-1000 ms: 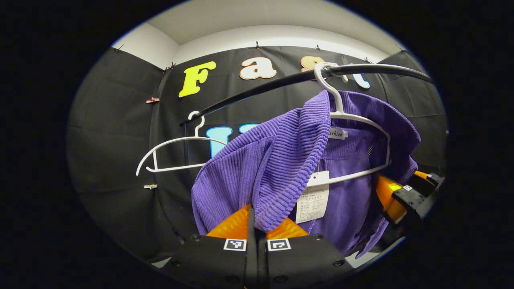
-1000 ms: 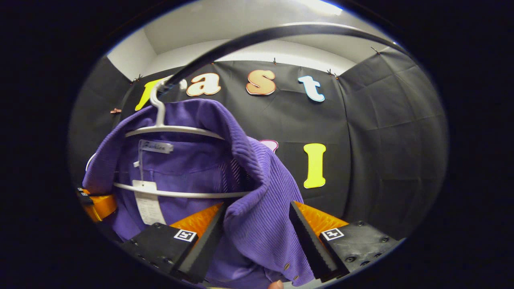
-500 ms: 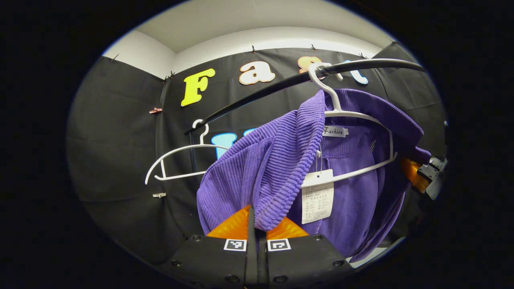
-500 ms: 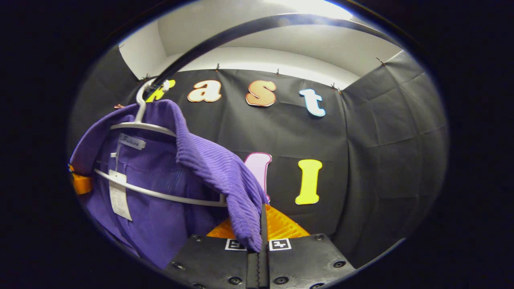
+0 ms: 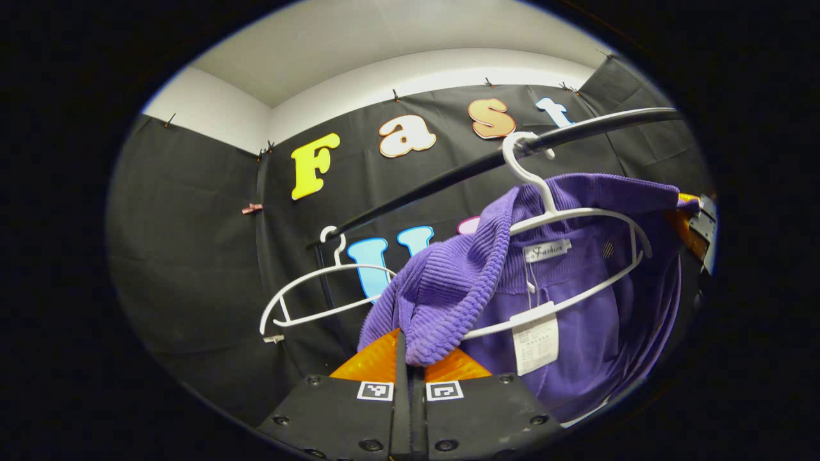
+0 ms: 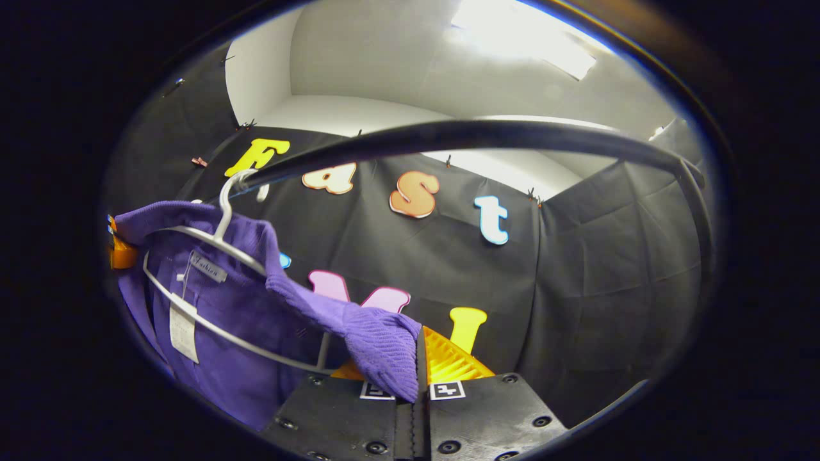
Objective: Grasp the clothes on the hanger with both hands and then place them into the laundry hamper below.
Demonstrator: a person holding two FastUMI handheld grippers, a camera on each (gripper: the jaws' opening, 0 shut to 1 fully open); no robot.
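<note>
Black rail [image 5: 448, 186] crosses overhead in the left gripper view and arches across the upper right gripper view [image 6: 474, 136], barring passage straight upward. White hanger [image 5: 576, 250] hooks over the rail; its lower bar runs through the purple garment [image 5: 576, 333], and both lie close ahead of the left gripper [image 5: 410, 358], whose fingers are closed on a fold of the garment. A second, bare hanger [image 5: 320, 301] hangs from the rail to the left, beside the garment. Open room lies left of the bare hanger, before the booth wall. In the right gripper view, the right gripper [image 6: 419, 365] pinches another fold; open room lies to its right, beneath the rail.
</note>
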